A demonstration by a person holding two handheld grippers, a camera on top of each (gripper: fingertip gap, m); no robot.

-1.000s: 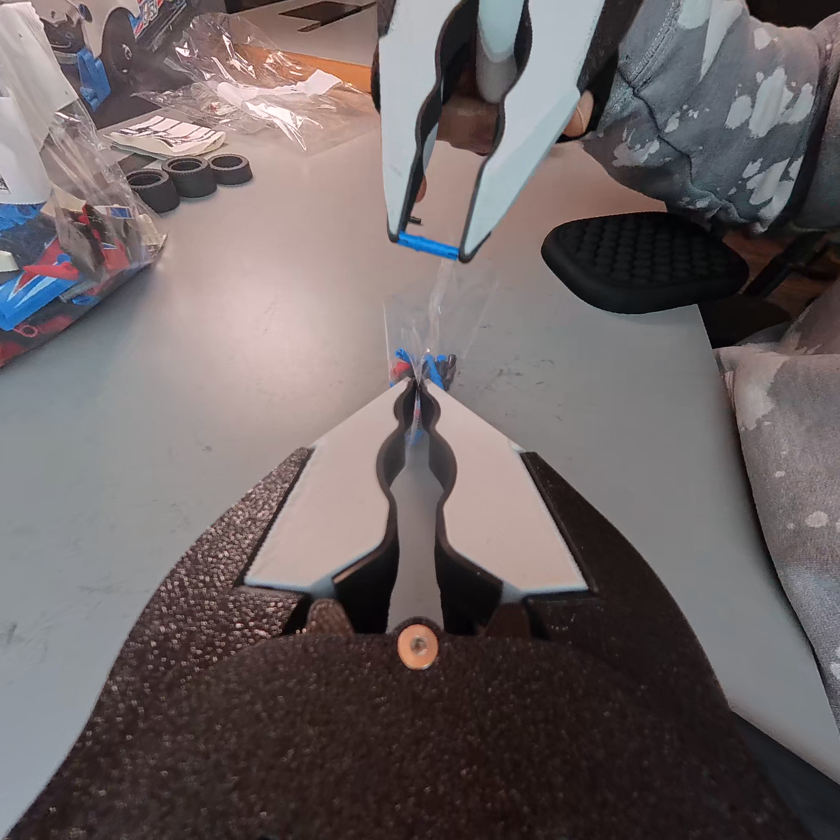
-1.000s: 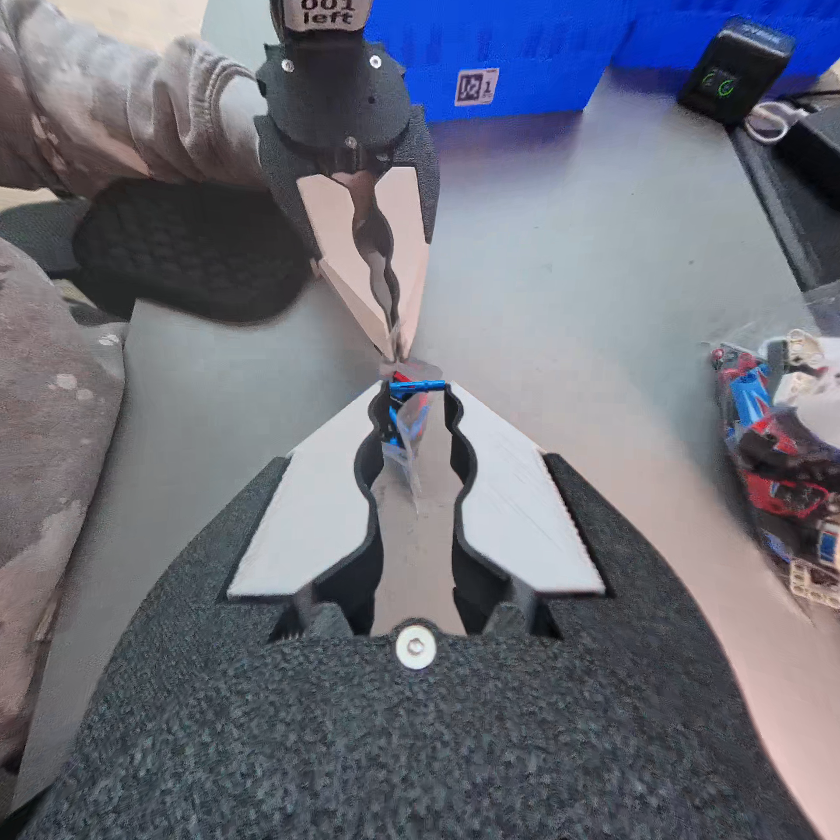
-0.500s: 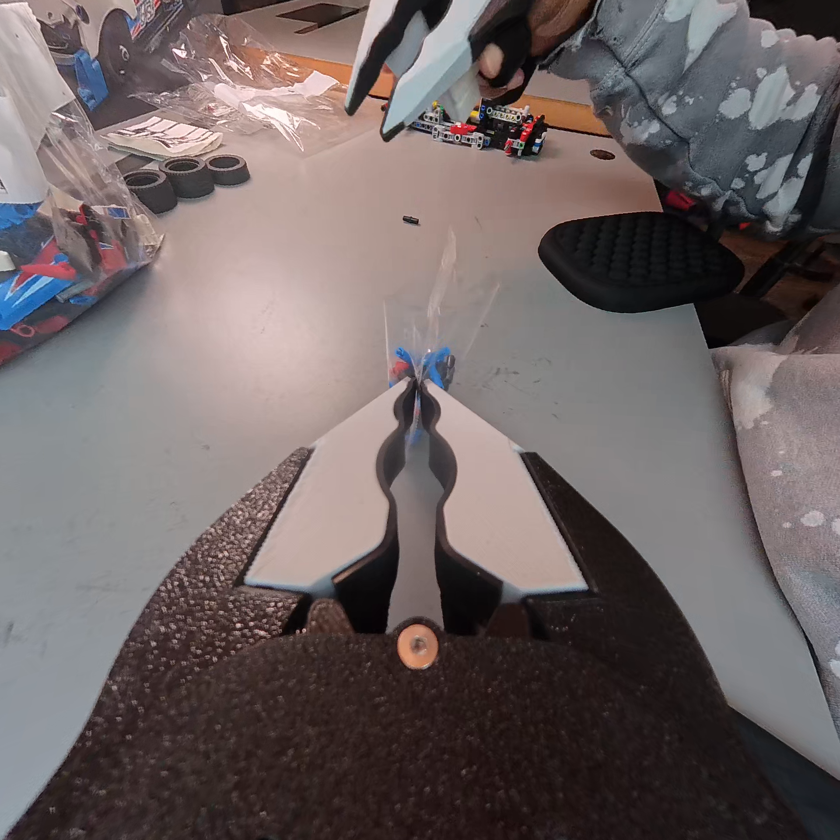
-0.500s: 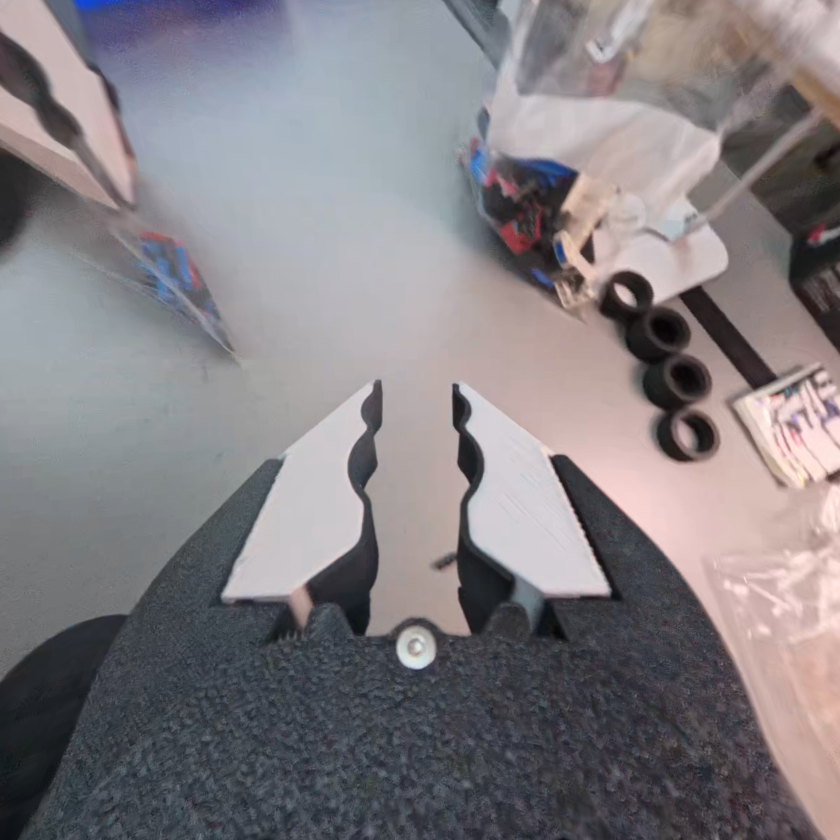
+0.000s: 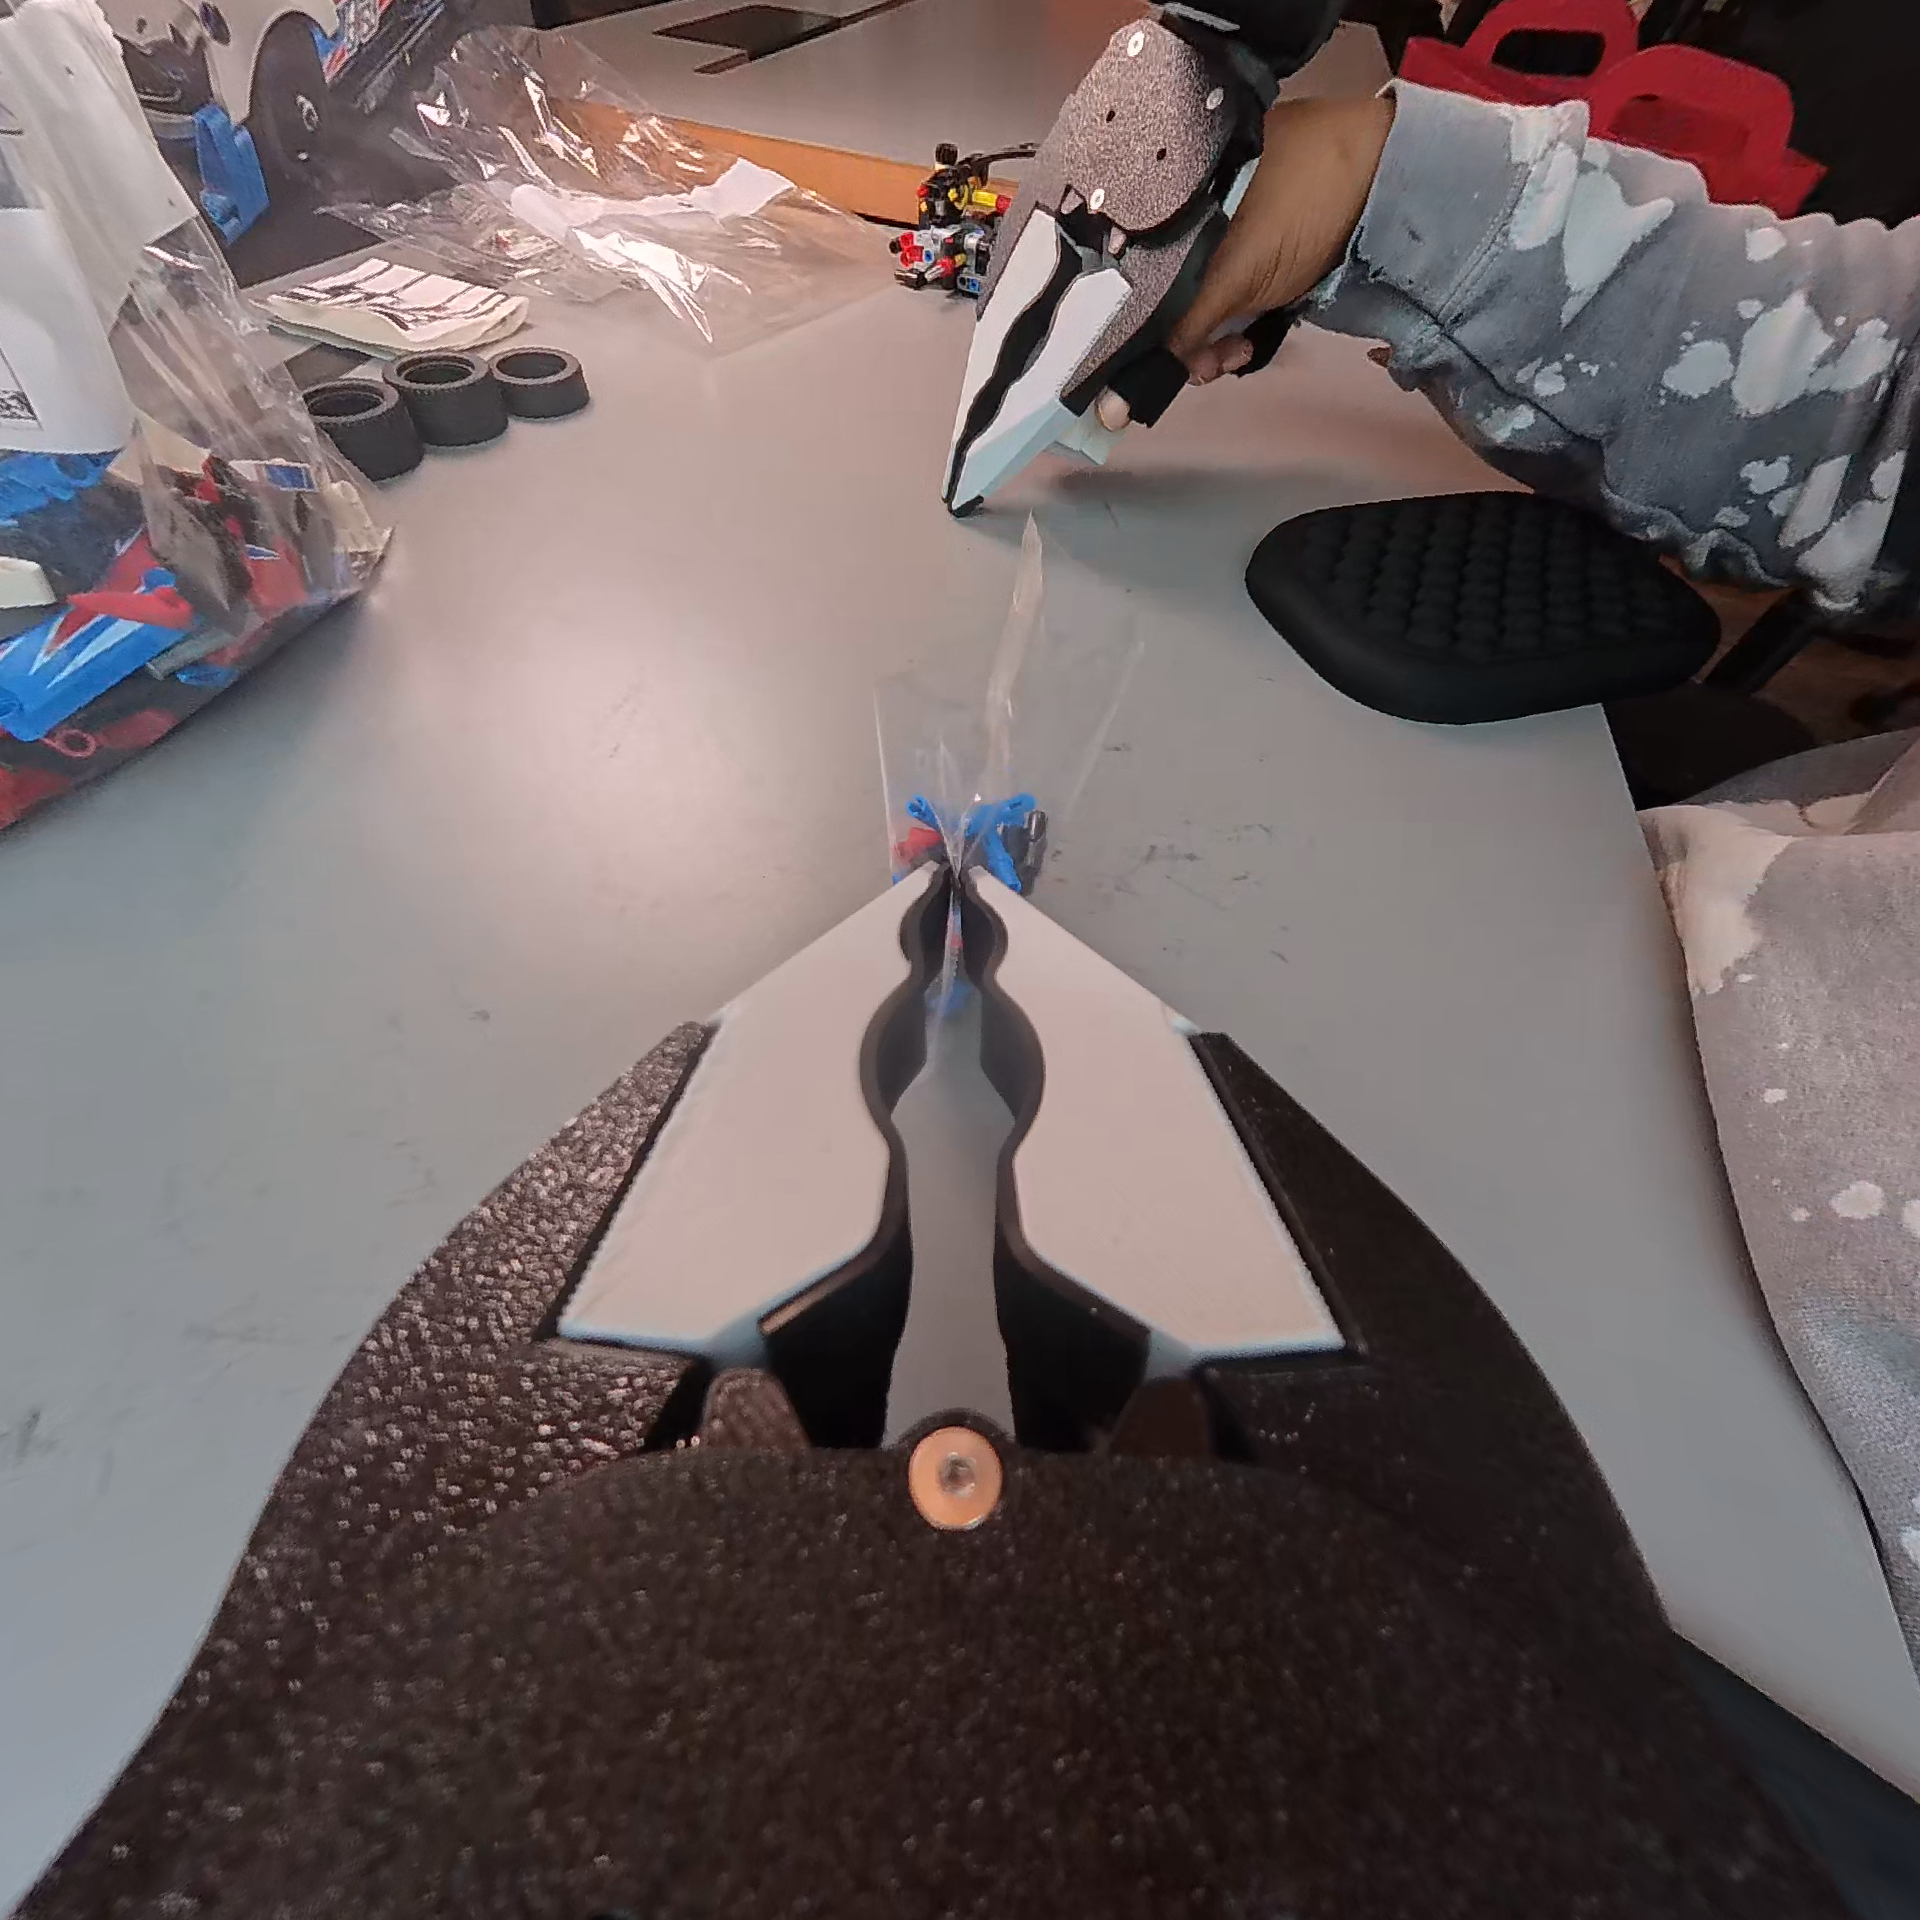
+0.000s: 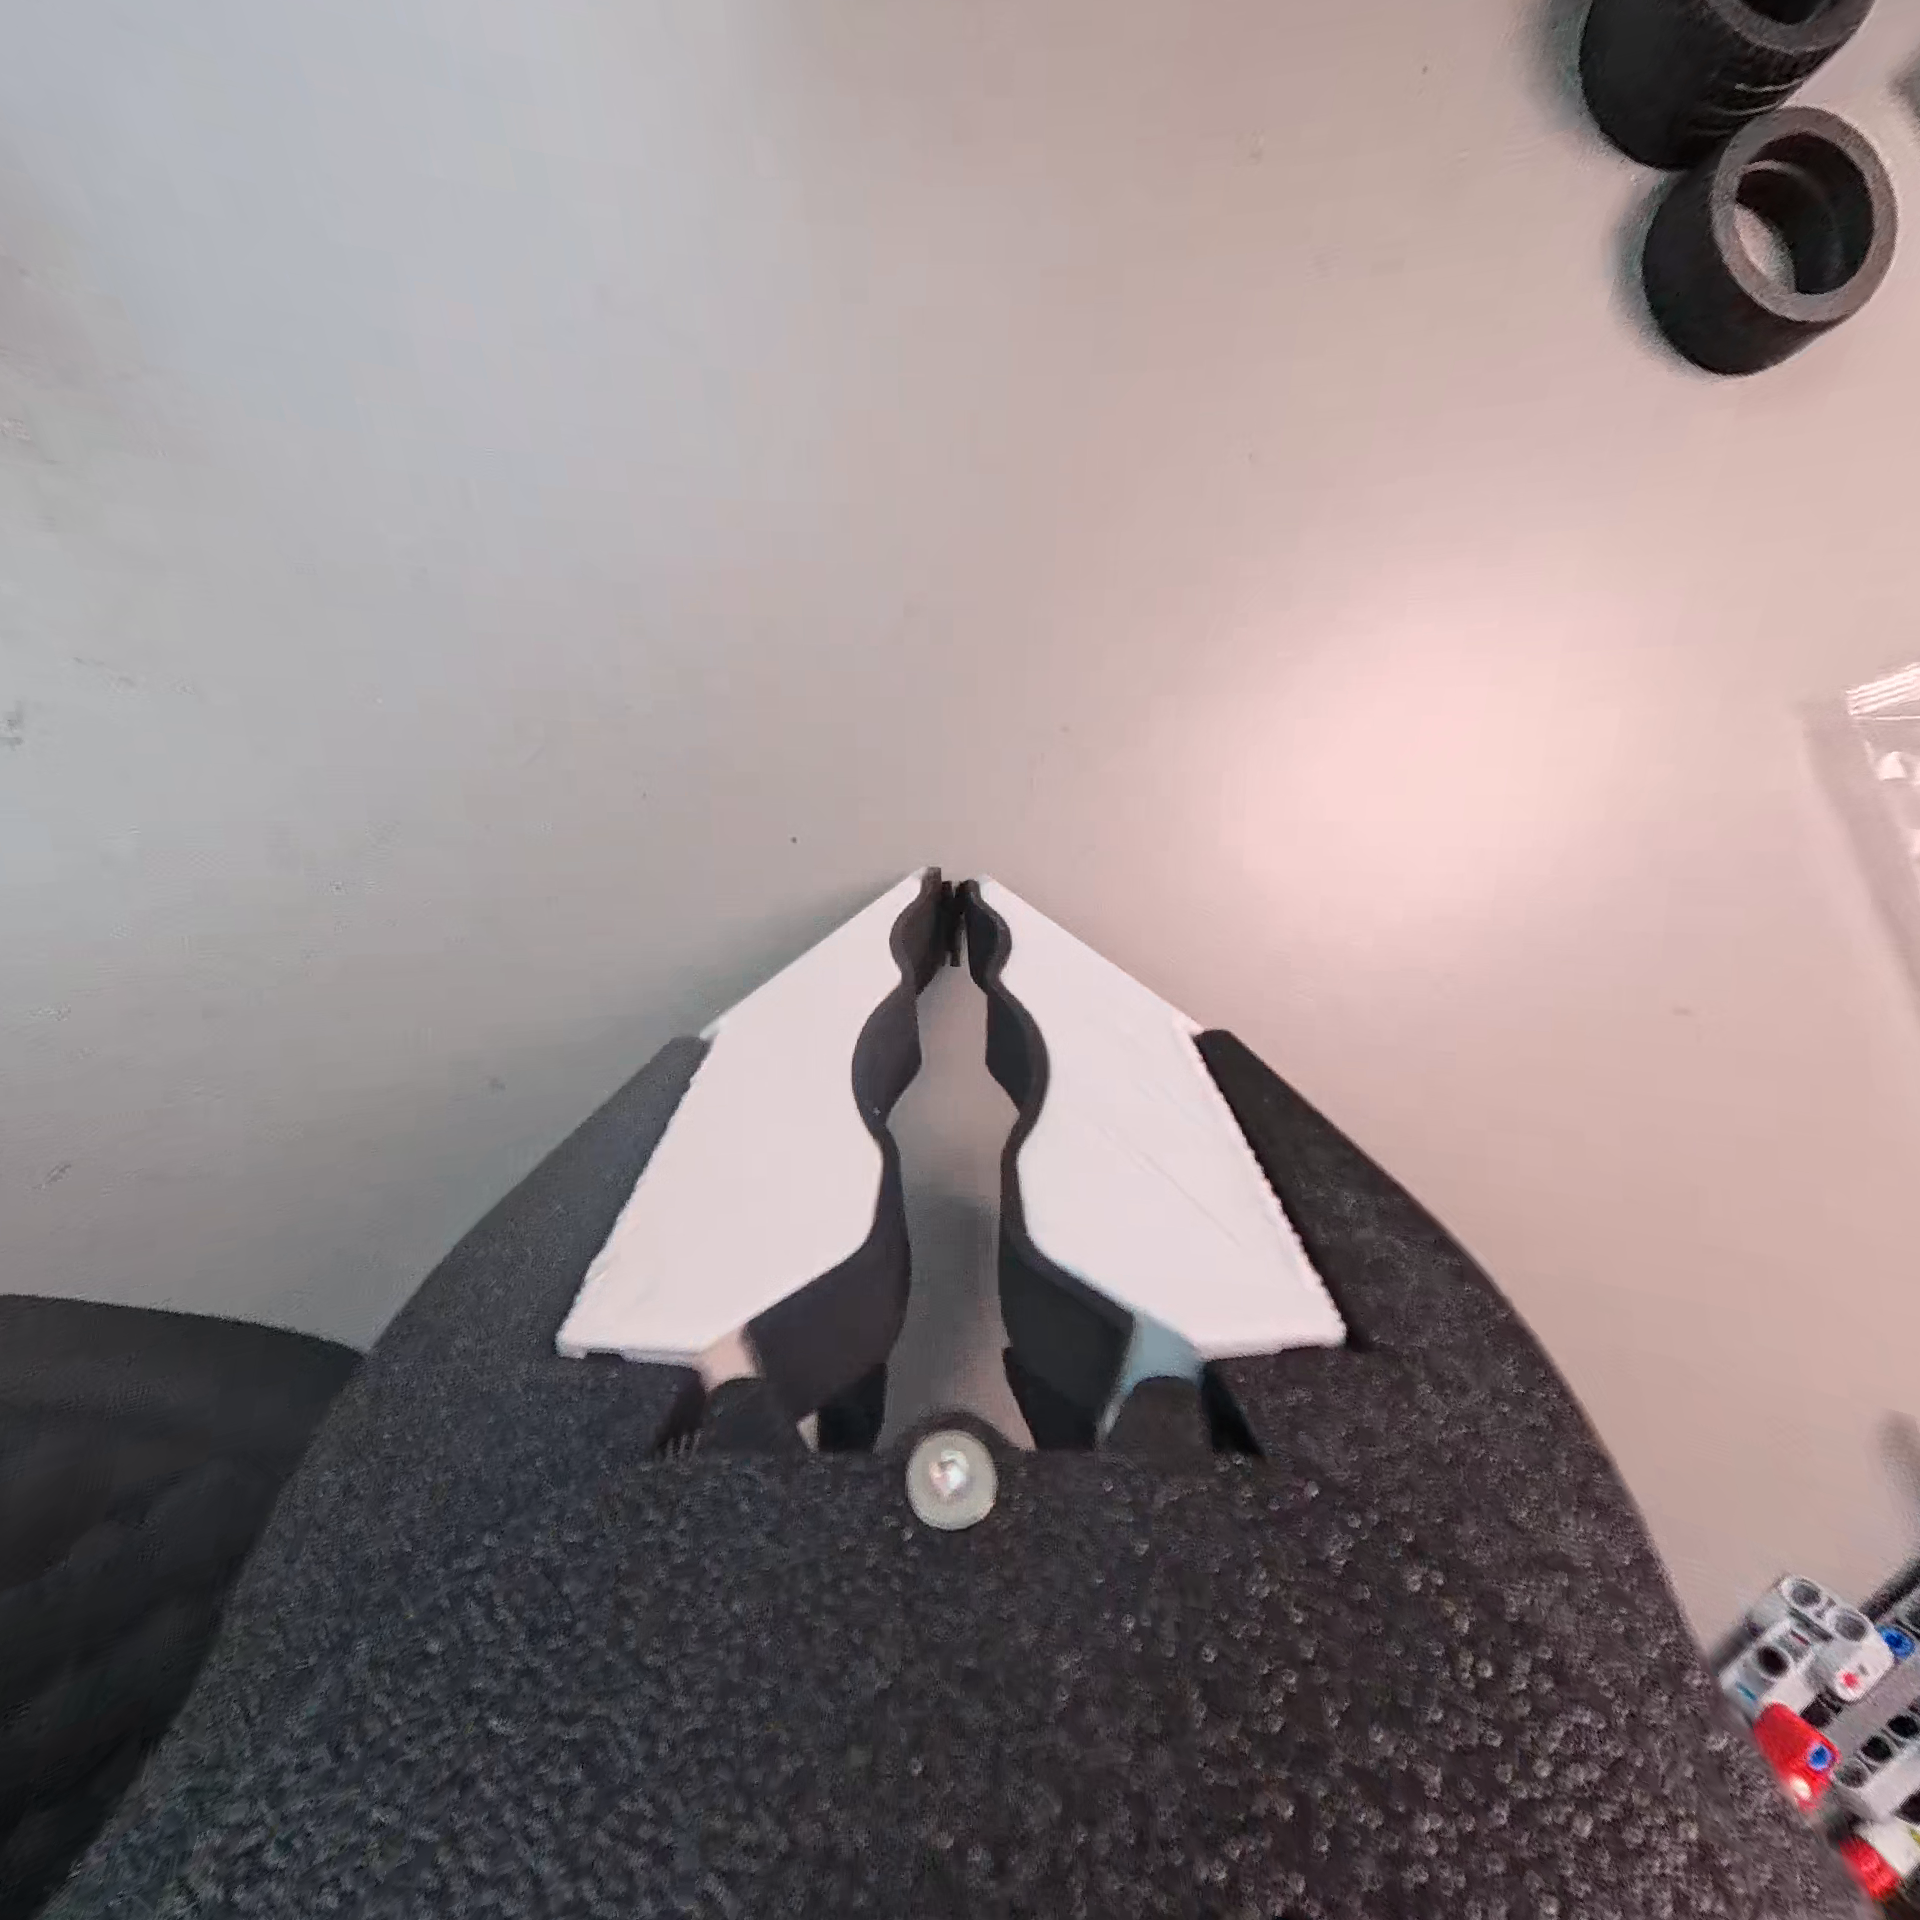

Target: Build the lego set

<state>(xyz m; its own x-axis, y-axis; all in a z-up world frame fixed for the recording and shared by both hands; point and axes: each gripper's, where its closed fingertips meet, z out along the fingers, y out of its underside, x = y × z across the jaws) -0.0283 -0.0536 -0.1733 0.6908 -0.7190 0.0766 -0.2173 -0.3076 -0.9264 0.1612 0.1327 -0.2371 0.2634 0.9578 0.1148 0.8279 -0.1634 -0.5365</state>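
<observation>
Both grippers pinch: left gripper [image 5: 954,878] the parts bag [image 5: 971,790], right gripper [image 6: 948,891] a black pin [image 6: 950,920].

Between my left jaws I see a clear bag [image 5: 997,727] of blue and red pieces. Ahead of them the table [image 5: 623,675] is pale grey, the tyres [image 5: 447,395] black, the sleeve [image 5: 1621,301] grey with white splotches, the armrest [image 5: 1475,603] black and dimpled.
</observation>
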